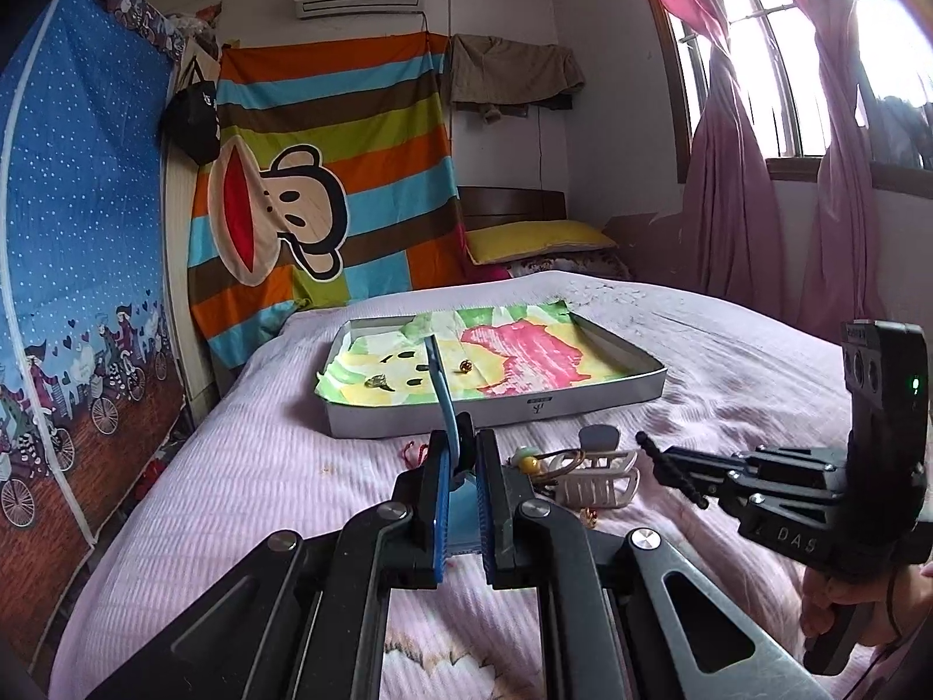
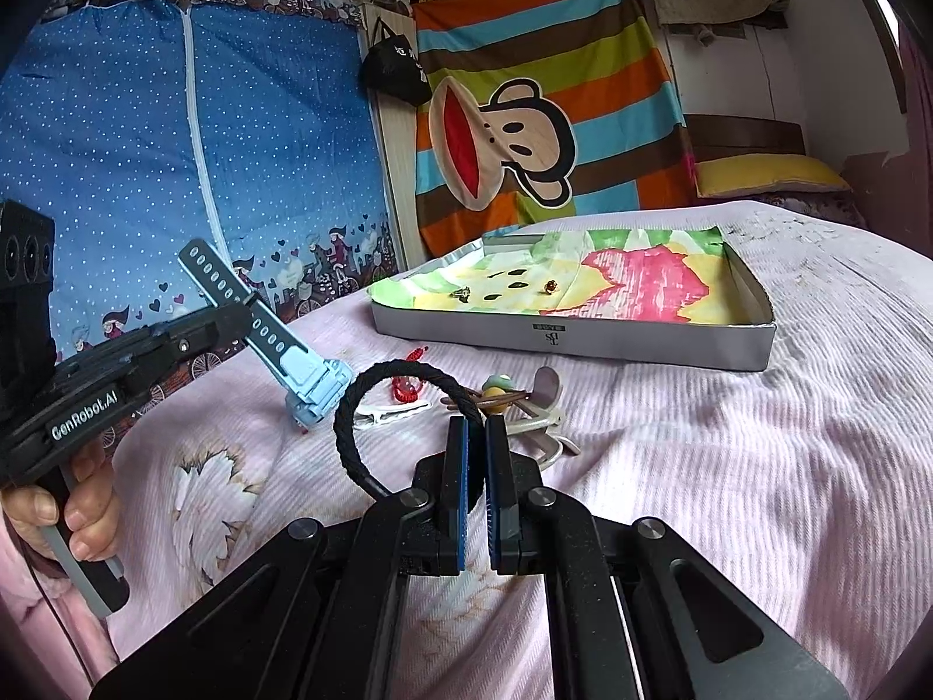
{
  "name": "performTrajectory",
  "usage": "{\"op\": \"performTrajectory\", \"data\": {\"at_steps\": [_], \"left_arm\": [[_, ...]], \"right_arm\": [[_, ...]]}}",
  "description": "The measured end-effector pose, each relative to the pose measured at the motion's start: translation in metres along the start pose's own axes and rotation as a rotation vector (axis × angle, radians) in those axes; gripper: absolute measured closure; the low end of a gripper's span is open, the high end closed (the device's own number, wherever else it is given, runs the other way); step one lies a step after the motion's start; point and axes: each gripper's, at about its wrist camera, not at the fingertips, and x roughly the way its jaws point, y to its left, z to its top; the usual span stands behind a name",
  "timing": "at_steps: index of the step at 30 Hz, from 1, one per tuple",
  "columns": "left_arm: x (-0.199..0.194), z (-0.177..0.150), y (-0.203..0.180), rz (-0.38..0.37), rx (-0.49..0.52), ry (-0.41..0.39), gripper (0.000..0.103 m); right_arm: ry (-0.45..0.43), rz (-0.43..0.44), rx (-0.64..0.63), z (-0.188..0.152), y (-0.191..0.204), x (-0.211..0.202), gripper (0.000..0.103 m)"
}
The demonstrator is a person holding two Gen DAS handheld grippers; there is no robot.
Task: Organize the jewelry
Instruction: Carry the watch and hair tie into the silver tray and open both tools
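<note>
We see the left gripper (image 2: 248,315) pinching a light-blue watch (image 2: 280,347) by its strap, lifted above the pink bedspread (image 2: 729,466). The right gripper (image 2: 473,437) has its jaws pressed on a black braided hair tie (image 2: 373,391). Ahead, a shallow tray (image 2: 583,344) lined with coloured paper holds two small gold pieces (image 2: 549,288), while hair clips (image 2: 390,411) and elastics lie between tray and grippers.

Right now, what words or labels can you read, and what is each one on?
"GenRobot.AI": side of the left gripper.
"DAS": body of the right gripper; may be cut off.
Logo mark on the tray front wall: too small to read.
White characters on the black bag: blurred.
</note>
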Motion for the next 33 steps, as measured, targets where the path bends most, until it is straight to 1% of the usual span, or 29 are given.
{"op": "performTrajectory", "data": {"at_steps": [5,9,13,17,19,22,25,27,29,31,33], "left_arm": [[0.006,0.02,0.007,-0.021,-0.034,-0.007,0.095],[0.021,0.043,0.015,-0.036,-0.061,-0.021,0.095],[0.043,0.07,0.023,-0.038,-0.07,-0.036,0.095],[0.077,0.095,0.035,-0.042,-0.09,-0.03,0.095],[0.097,0.102,0.042,-0.052,-0.105,-0.012,0.095],[0.13,0.109,0.051,-0.059,-0.13,0.03,0.094],[0.163,0.108,0.059,-0.064,-0.164,0.078,0.094],[0.187,0.105,0.065,-0.066,-0.186,0.118,0.094],[0.206,0.101,0.068,-0.062,-0.2,0.154,0.094],[0.219,0.098,0.07,-0.057,-0.208,0.18,0.094],[0.229,0.094,0.071,-0.058,-0.217,0.205,0.094]], "right_arm": [[-0.004,0.009,0.003,0.019,-0.004,0.009,0.098],[-0.012,-0.005,-0.007,0.048,-0.009,0.023,0.098],[0.014,-0.035,-0.03,0.089,-0.018,0.054,0.098],[0.051,-0.058,0.013,0.121,-0.035,0.088,0.098],[0.091,-0.064,0.06,0.133,-0.046,0.11,0.098],[0.141,-0.086,0.1,0.141,-0.059,0.14,0.098],[0.236,-0.119,0.123,0.145,-0.074,0.178,0.098],[0.283,-0.137,0.122,0.145,-0.08,0.195,0.098],[0.351,-0.167,0.095,0.142,-0.083,0.216,0.098],[0.392,-0.188,0.06,0.138,-0.083,0.228,0.098],[0.414,-0.201,0.035,0.135,-0.082,0.234,0.098]]}}
